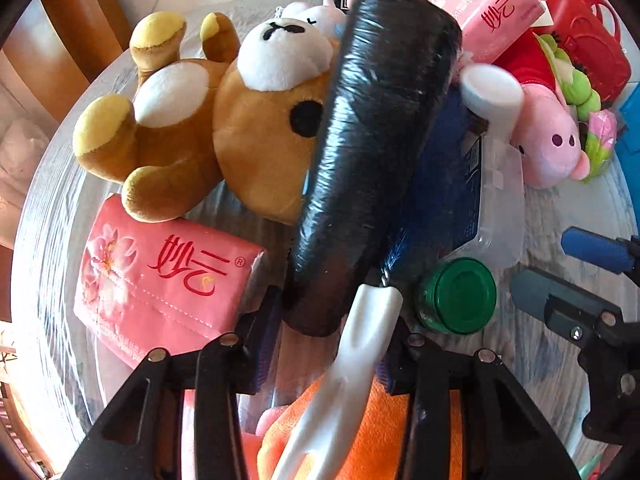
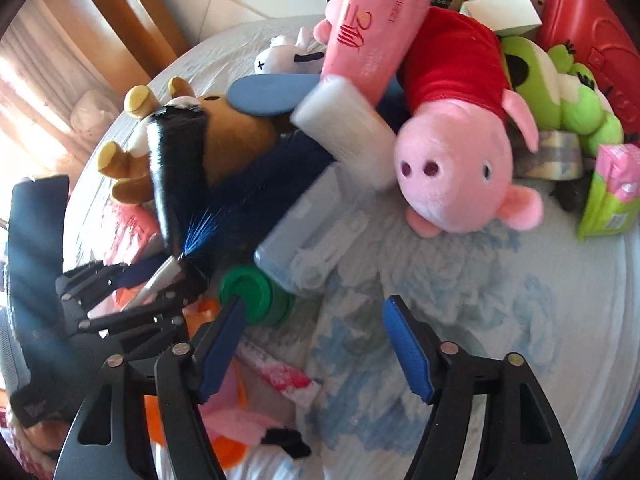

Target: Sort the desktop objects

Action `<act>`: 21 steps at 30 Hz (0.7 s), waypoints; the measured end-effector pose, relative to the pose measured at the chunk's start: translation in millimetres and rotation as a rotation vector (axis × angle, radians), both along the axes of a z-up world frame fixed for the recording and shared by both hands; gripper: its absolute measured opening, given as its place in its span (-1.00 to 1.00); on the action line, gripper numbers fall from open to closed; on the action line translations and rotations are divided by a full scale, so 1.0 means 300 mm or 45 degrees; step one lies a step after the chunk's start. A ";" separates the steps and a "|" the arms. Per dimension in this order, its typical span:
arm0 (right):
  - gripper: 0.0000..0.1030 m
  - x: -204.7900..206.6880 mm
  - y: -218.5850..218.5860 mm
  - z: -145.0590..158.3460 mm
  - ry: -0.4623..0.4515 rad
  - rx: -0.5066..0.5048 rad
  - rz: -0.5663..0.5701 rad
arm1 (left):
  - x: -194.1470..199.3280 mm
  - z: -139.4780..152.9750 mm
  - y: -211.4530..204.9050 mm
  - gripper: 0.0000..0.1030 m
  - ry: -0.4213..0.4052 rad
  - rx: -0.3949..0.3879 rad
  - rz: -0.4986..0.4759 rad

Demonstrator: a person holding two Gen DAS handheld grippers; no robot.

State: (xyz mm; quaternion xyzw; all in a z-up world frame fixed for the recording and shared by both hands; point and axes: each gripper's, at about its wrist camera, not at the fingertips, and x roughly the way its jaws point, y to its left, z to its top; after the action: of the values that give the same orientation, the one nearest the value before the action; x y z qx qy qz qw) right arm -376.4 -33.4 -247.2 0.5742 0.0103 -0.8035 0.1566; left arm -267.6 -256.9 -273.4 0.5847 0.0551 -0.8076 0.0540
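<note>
Left gripper [image 1: 332, 344] is clamped on a white handle [image 1: 352, 364] and a black plastic-wrapped roll [image 1: 372, 140] that stick out fwd between its fingers, roll tilted up over the pile. Only the right wrist cam shows the blue bristles [image 2: 200, 236] where the handle meets the dark brush head, w/ the left gripper [image 2: 132, 300] seen from the side. Right gripper [image 2: 316, 344] is spread wide, nothing between its blue pads [image 2: 408, 348], hovering over bare tablecloth [image 2: 500, 300]; its left pad sits just beside the green cap [image 2: 248, 292]. In the left cam, that cap [image 1: 456, 296] lies right of the handle, touching a clear plastic box [image 1: 500, 208]. Brown bear plush [image 1: 200, 128] lies left of the roll, above a pink tissue pack [image 1: 160, 276]. Pink pig plush [image 2: 460, 160] in red top is big in the right cam, snout toward the lens; the left cam catches it small, far right. Green plush [image 2: 572, 96] and red case [image 2: 592, 28] behind the pig. Orange cloth [image 1: 380, 420] under the left gripper.
</note>
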 end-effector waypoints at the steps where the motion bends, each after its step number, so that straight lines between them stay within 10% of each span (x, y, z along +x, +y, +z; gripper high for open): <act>1: 0.66 -0.020 -0.010 -0.004 0.004 -0.002 -0.009 | 0.002 0.001 0.002 -0.21 0.000 0.012 -0.003; 6: 0.75 -0.104 -0.057 -0.045 0.003 0.059 -0.003 | 0.012 0.010 0.035 -0.21 -0.003 0.033 -0.026; 10: -0.27 -0.095 0.016 -0.099 -0.065 0.112 -0.045 | 0.010 0.014 0.072 -0.21 -0.013 0.042 -0.037; 21: -0.26 0.042 0.344 -0.132 -0.153 0.069 -0.252 | 0.039 0.115 0.266 -0.15 -0.010 0.113 -0.144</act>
State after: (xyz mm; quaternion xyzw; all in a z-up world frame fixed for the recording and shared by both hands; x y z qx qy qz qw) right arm -363.9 69.8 -286.6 0.6235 -0.0341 -0.7786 0.0611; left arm -255.9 -177.1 -238.8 0.5918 0.0575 -0.8039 -0.0177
